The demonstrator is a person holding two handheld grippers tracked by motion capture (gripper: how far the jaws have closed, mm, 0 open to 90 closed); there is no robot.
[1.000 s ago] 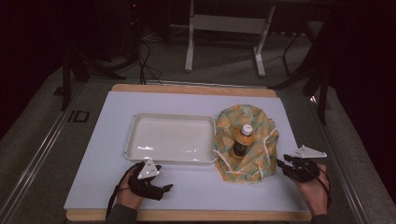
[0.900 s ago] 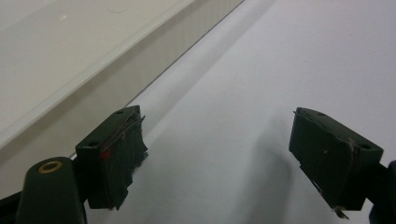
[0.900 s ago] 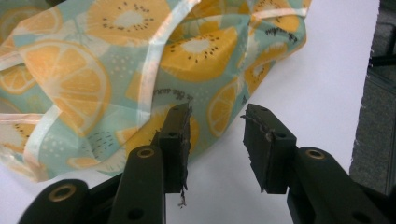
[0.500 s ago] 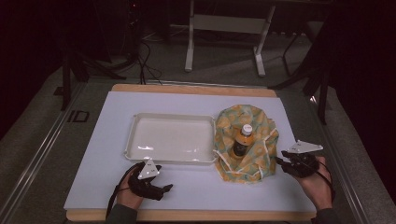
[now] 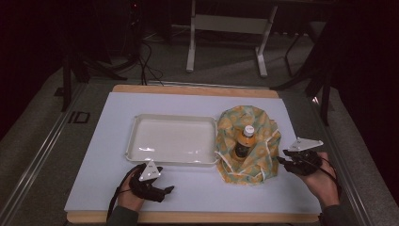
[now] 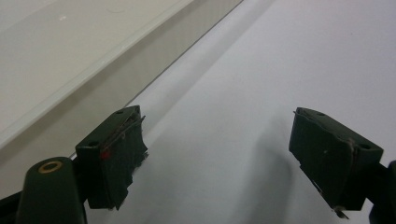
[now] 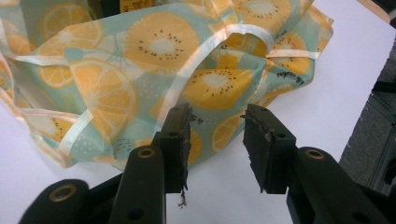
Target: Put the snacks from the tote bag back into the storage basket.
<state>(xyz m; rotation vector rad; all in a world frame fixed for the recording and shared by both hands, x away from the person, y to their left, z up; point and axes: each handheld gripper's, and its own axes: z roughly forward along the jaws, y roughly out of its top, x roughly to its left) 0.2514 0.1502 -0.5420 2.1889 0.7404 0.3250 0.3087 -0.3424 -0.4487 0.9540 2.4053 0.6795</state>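
A cloth bag printed with orange slices lies crumpled at the right of the white table. A bottle with a white cap and dark contents stands upright in its open mouth. My right gripper is just right of the bag, pointing at it. In the right gripper view the right gripper is open, close to the bag's fabric and pale ribbon edge, with nothing pressed between the pads. My left gripper rests near the front edge below the tray. Here the left gripper is wide open over bare table.
The white tray's wall runs along the upper left of the left gripper view. The table's wooden front edge is close to both hands. Beyond the far edge are a metal stand and cables on the floor.
The right hand has lifted a little with its gripper, staying beside the bag. The left hand, the bag, the bottle and the tray have not moved.
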